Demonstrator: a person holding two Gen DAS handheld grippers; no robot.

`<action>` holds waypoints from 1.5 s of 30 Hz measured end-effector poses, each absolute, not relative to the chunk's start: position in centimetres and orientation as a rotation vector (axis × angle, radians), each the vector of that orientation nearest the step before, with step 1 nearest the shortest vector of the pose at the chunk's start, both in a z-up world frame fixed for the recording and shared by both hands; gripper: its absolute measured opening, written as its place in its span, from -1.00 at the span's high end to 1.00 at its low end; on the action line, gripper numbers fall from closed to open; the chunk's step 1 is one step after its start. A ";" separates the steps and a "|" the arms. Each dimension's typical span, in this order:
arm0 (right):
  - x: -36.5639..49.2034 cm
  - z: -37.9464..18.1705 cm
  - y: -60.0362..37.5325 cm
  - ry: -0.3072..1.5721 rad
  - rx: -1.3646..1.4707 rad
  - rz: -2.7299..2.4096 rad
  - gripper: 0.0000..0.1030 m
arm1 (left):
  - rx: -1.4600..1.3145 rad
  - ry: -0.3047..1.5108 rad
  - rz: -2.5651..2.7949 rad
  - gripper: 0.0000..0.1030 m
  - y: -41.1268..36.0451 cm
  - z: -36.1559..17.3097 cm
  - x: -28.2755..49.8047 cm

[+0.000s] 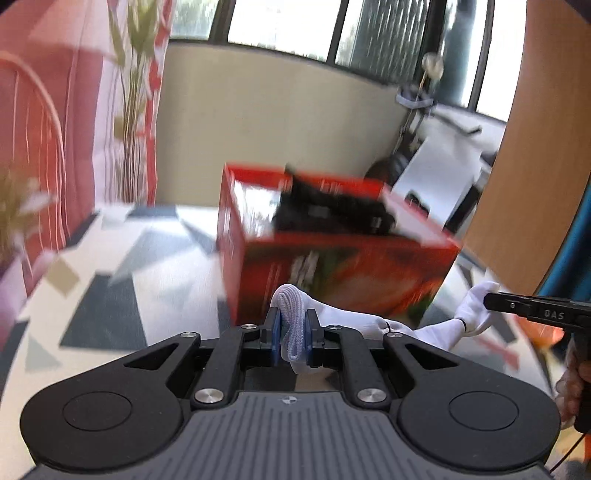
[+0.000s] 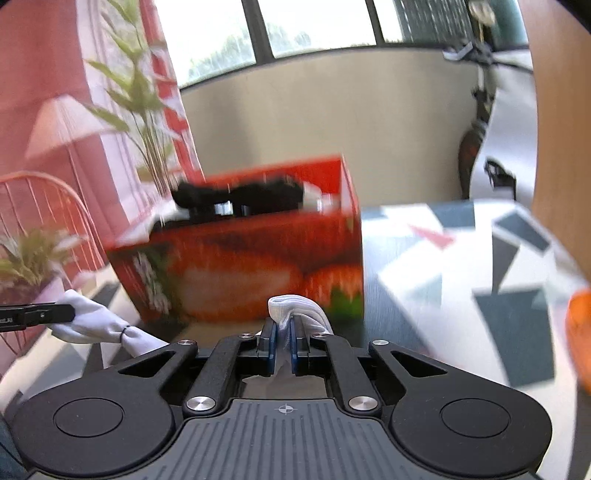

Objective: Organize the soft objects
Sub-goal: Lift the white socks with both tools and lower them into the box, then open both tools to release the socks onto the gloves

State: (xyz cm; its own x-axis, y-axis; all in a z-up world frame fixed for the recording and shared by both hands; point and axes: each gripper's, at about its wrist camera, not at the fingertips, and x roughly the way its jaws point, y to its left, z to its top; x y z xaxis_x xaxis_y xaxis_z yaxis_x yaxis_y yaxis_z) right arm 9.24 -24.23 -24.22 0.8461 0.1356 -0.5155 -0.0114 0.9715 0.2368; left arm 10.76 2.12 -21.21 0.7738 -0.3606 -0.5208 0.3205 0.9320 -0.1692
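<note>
Left claw: the left claw (image 1: 291,334) is clenched on the ribbed cuff end of a white sock (image 1: 354,319), the cloth pinched between its blue pads (image 1: 274,332).
Right claw: the right claw (image 2: 282,345) grips the other end of the sock (image 2: 295,310), cloth bunched between its pads (image 2: 294,347).
Sock: stretched between the two claws, held just above the bench (image 1: 110,266), in front of the box; a thin dark band shows partway along it in both views.
Box: a red box (image 1: 332,258) printed with strawberries stands on the bench just behind the sock, top open.
Inside the box: dark cloth (image 1: 325,210) lies heaped in it, partly over the rim; what it is cannot be told through the blur.
Bench: covered in a white, grey and dark geometric pattern (image 2: 480,280).
Surroundings: a potted plant (image 2: 140,110) and a red curtain (image 1: 48,110) stand to the left, windows (image 2: 314,26) behind.
</note>
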 end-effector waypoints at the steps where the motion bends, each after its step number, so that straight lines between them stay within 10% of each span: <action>1: 9.5 -23.4 -24.5 0.542 0.221 0.083 0.87 | -0.078 0.561 -0.369 0.73 2.0 -20.6 10.7; 15: 18.7 -16.0 -25.3 0.461 0.033 0.089 0.87 | -0.029 0.443 -0.254 0.73 -1.3 -15.9 16.0; 45: 28.5 -23.9 -23.6 0.714 -0.003 0.126 0.86 | 0.051 0.810 -0.334 0.65 -4.9 -20.8 26.2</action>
